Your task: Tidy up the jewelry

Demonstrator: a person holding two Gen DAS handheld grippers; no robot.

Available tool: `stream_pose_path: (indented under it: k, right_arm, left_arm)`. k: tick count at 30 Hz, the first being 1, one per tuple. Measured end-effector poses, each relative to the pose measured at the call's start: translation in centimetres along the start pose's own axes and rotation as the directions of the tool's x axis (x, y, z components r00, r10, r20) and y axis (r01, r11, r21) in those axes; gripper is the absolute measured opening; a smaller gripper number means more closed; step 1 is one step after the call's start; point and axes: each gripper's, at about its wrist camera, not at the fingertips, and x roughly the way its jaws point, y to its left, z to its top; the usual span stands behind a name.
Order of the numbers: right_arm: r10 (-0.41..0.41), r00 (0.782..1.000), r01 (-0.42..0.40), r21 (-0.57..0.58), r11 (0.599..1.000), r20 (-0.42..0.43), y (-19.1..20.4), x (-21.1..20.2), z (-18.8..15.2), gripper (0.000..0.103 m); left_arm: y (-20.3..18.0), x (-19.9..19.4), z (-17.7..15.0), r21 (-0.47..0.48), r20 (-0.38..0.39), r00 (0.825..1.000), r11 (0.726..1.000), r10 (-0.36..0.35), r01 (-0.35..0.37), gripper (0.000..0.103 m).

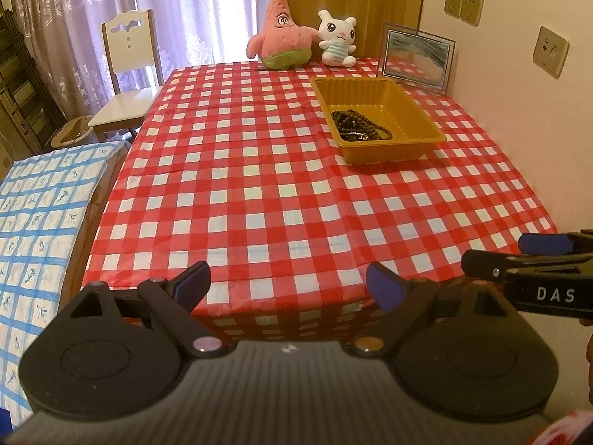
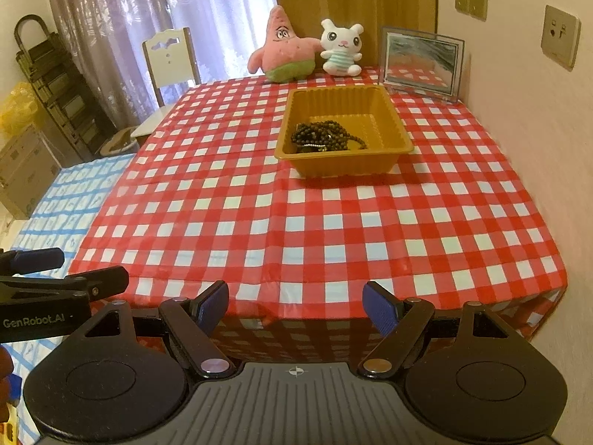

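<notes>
One tray [image 2: 402,137] of beads [image 2: 326,136] sat on our counter [image 2: 296,222].
We held both left tongs [image 1: 289,287] and right tongs [image 2: 295,306] wide, empty; two plush toys [image 2: 283,52] behind.

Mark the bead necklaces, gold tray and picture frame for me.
bead necklaces [image 2: 326,135], right wrist view, middle of the dark pile
gold tray [image 2: 346,165], right wrist view, near outer wall
picture frame [image 1: 417,57], left wrist view, picture centre
</notes>
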Motion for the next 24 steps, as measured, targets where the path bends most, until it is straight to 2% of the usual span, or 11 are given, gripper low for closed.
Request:
stream_pose_path:
  k: [24]
  right_arm:
    - [0.004, 1.000, -0.004, 0.003, 1.000, 0.010, 0.03, -0.47, 0.19, 0.079]
  left_arm:
    - [-0.87, -0.49, 0.47, 0.004, 0.017, 1.000, 1.000, 0.010, -0.010, 0.090]
